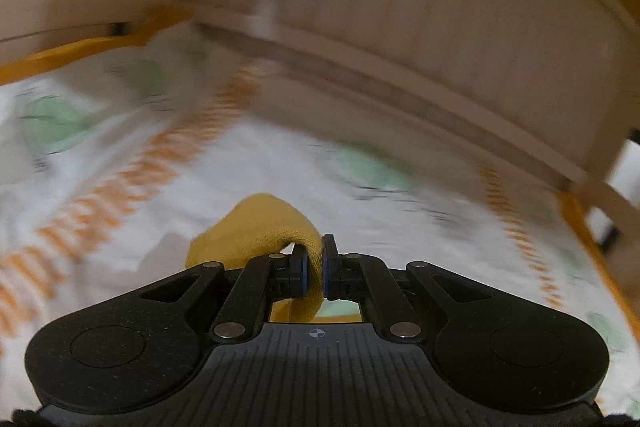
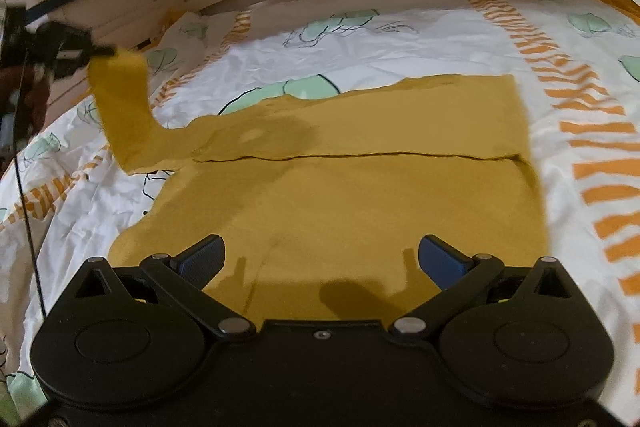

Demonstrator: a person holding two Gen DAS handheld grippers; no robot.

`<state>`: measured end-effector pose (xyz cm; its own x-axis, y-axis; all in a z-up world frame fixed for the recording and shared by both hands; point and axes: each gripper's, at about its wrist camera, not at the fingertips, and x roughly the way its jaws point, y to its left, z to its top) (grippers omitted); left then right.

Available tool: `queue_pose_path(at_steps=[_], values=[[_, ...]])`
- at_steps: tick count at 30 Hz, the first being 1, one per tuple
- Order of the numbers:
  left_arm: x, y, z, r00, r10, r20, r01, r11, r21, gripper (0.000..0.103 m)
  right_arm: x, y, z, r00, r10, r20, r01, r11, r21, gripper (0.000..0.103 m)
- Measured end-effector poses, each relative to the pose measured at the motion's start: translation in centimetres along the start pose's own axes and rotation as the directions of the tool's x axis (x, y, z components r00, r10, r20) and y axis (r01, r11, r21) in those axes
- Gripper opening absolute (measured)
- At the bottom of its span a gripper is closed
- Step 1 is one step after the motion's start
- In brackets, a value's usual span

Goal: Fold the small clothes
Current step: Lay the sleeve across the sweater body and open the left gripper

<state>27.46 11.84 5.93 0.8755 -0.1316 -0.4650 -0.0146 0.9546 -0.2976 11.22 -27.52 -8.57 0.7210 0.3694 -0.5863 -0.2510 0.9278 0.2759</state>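
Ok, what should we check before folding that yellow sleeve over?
1. Left tongs pinch the sleeve: ok.
2. Sleeve lifted off the bedsheet: ok.
3. Right tongs open and holding nothing: ok.
4. Yellow top lies flat: mostly ok, its far edge is wavy.
5. Spot where the sleeve will land is bare: ok.
6. How firmly the sleeve is held: cannot tell.

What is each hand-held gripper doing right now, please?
Left hand-held gripper: shut on the yellow garment's sleeve.
Right hand-held gripper: open, holding nothing, above the yellow garment.
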Motion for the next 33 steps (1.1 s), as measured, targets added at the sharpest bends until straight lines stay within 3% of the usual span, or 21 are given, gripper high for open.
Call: queue_pose_path(at_steps=[8,17,18,20,24,25,33], values=[[4.3,-13.4,-4.9,0.989,-0.124,-0.080,0.131,0.987,0.089,0.006,-1.9,-1.7,-1.3,1.000,0.005,0.027,-0.007,0.997,0.072,0.103],[8.1,-21.4,-12.8,0.959,-0.169,-0.226,0.214,0.958,0.192,0.009,-2.4,-3.3,-1.9,0.999,0.001,0.039,-0.006,0.993,0.115,0.103],[7.9,-22.0,-13.2,0.953,-0.179,-0.243,0.230,0.952,0.201,0.012,-2.5,-3.4,-2.0,0.999,-0.001,0.040,-0.003,0.993,0.117,0.103],[7.8,-22.6,-13.9,0.938,-0.209,-0.275,0.272,0.939,0.213,0.038,-2.5,-3.6,-2.0,0.999,-0.006,0.039,0.001,0.992,0.123,0.103],[5.9,-23.4,-14.1,0.930,-0.268,-0.252,0.330,0.910,0.251,0.058,-2.3,-3.6,-2.0,0.999,-0.016,0.031,0.012,0.993,0.121,0.103],[5.4,-23.7,-14.2,0.930,-0.283,-0.235,0.341,0.902,0.265,0.067,-2.2,-3.5,-2.0,0.999,-0.018,0.027,0.014,0.993,0.120,0.103],[1.7,-23.8,-12.9,0.918,-0.366,-0.153,0.397,0.842,0.365,0.084,-1.4,-2.9,-1.4,1.000,-0.025,-0.001,0.025,0.996,0.089,0.103]])
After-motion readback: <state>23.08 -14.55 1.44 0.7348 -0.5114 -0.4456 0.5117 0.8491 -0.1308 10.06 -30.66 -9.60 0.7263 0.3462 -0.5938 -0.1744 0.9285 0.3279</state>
